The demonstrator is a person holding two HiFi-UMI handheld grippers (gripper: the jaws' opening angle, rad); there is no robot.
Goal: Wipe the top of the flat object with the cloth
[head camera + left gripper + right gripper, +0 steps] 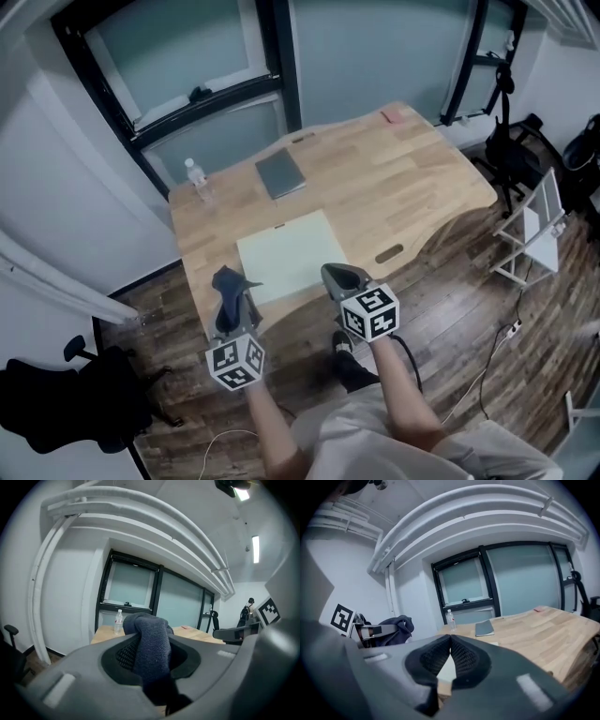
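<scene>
- Grips a dark blue-grey cloth (151,644) in the left gripper (231,302), jaws clamped on its middle, a fold bulging above them. Probably pinched so to leave a soft pad free for wiping.
- Hangs that gripper over the near-left corner of the table (412,187), the cloth beside the near-left corner of the pale green mat (286,253) and seemingly not pressed to anything.
- Carries the right gripper (450,637) with jaws together at the tips and nothing between them, at the table's near edge by the mat's near-right corner. Looks spare for now, perhaps placed to steady the mat.
- Takes the mat, flat at the middle of the near edge, as the likely flat object, since it lies nearest the cloth.
- Leaves some doubt: a grey notebook-like slab (280,173) also lies flat, farther back toward the far edge.
- Finds a water bottle (196,176) near the far-left corner and a small pink item (392,115) at the far-right corner, both well apart from the mat and out of any wiping path.
- Judges wiping not yet begun; calls next for lowering the cloth flat onto the surface.
</scene>
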